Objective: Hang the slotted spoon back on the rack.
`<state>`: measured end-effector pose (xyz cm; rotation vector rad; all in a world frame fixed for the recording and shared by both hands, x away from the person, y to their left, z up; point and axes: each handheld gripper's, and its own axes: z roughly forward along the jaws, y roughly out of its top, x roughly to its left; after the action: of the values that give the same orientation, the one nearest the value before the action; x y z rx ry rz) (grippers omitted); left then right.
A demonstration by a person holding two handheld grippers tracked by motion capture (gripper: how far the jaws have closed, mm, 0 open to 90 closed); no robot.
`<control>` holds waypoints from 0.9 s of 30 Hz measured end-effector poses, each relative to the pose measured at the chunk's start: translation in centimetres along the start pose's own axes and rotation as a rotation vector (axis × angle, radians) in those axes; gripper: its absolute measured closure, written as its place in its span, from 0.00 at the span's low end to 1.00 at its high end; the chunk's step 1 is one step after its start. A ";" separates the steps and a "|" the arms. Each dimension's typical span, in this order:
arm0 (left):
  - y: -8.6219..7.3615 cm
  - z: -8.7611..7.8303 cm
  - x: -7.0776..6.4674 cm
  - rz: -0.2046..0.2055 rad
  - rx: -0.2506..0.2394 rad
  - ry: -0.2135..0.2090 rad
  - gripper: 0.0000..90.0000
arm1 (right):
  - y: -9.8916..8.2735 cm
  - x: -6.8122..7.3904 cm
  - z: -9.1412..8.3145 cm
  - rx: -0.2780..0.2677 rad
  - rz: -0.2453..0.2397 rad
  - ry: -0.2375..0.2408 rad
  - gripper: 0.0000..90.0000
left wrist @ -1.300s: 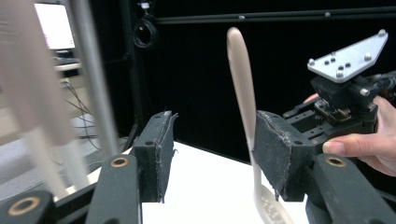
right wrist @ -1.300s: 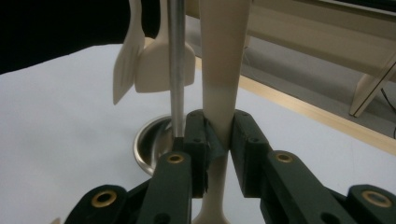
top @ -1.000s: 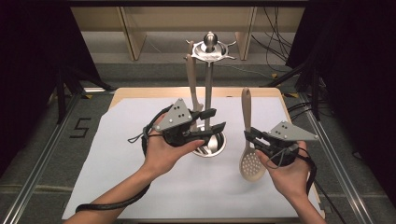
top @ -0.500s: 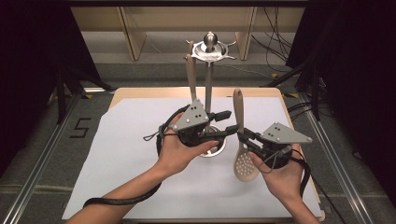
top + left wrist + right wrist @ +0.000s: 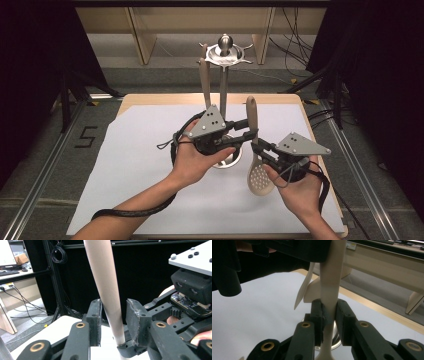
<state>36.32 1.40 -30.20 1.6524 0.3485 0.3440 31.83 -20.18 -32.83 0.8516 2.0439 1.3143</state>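
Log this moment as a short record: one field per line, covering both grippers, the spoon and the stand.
spoon: slotted spoon, upright, bowl down, above the white sheet
right gripper: shut on the spoon's neck
left gripper: jaws either side of the spoon's handle, just been closing, gap visible beside the handle
stand: metal rack behind, one utensil hanging on it

I had both forearms reaching up from the frame's bottom edge. My left tongs (image 5: 250,131) had just been closing, jaws apart at centre; my right tongs (image 5: 258,148) were clamped tight.
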 end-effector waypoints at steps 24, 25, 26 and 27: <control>0.1 -0.2 0.0 -0.010 0.025 -0.076 0.83 | -0.1 -1.1 0.2 -0.120 -0.003 0.235 0.64; 0.1 -0.3 0.1 -0.008 0.025 -0.083 0.83 | -0.1 -1.3 0.1 -0.132 0.004 0.275 0.63; 0.2 -0.4 0.2 -0.007 0.024 -0.089 0.83 | 0.0 -1.5 0.0 -0.132 0.001 0.290 0.63; 0.2 -0.5 0.2 -0.004 0.022 -0.098 0.83 | 0.0 -1.7 -0.2 -0.136 0.005 0.312 0.62</control>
<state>36.34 1.91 -29.95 1.6828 0.2830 0.2562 32.82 -21.58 -32.59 0.6227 2.1521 1.6541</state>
